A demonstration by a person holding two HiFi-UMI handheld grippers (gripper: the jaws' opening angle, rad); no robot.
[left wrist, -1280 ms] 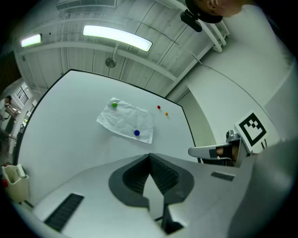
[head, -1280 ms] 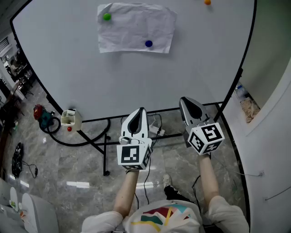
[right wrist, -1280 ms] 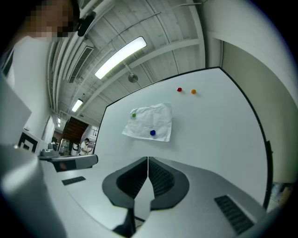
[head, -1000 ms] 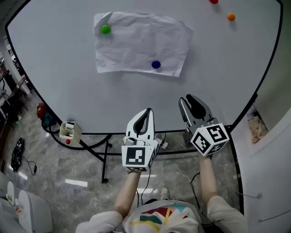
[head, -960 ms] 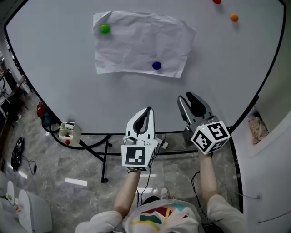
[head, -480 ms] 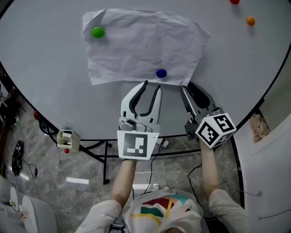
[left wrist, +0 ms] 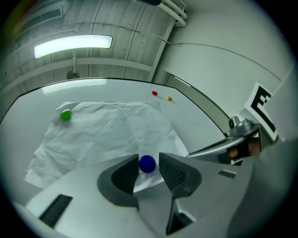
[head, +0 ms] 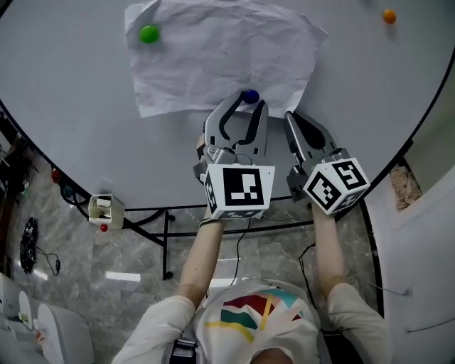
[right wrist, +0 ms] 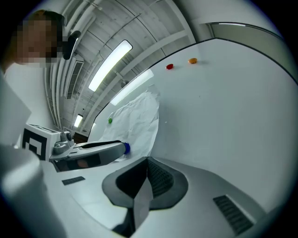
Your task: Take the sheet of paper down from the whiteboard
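A crumpled white sheet of paper [head: 220, 50] hangs on the whiteboard [head: 85, 114], pinned by a green magnet [head: 149, 33] at its upper left and a blue magnet [head: 250, 96] at its lower edge. My left gripper [head: 244, 105] is at that lower edge with its jaws opening. The left gripper view shows the blue magnet [left wrist: 147, 163] between the pads with a gap on each side, and my left gripper [left wrist: 148, 167] grips nothing. To the right, below the paper's lower right corner, my right gripper [head: 293, 117] is closing. Its jaws [right wrist: 146, 162] meet with nothing between them.
An orange magnet [head: 389, 15] sits on the board at the upper right, with a red magnet [left wrist: 154, 93] beside it in the left gripper view. Below the board are its black stand legs [head: 153, 220], a small white box [head: 103, 208] on the floor, and a wall ledge [head: 426, 234] at right.
My left gripper rose to the paper's lower edge and opened around the blue magnet. The right gripper moved up toward the board and its jaws came together.
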